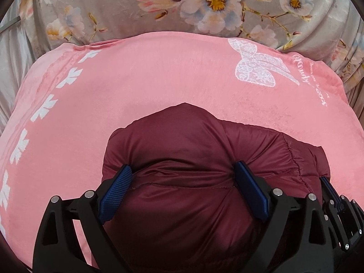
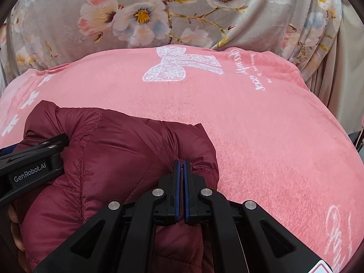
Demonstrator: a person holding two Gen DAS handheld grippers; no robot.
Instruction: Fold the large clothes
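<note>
Left wrist view: puffy maroon quilted jacket (image 1: 182,159), shiny nylon, bunched on the fleecy pink blanket (image 1: 136,79). Left gripper (image 1: 182,182) spread wide, pads straddling a padded bulge, not clamped.
Right wrist view: right gripper (image 2: 182,170) clenched on a jacket fold. Floral grey cover (image 2: 182,11) behind the blanket.
</note>
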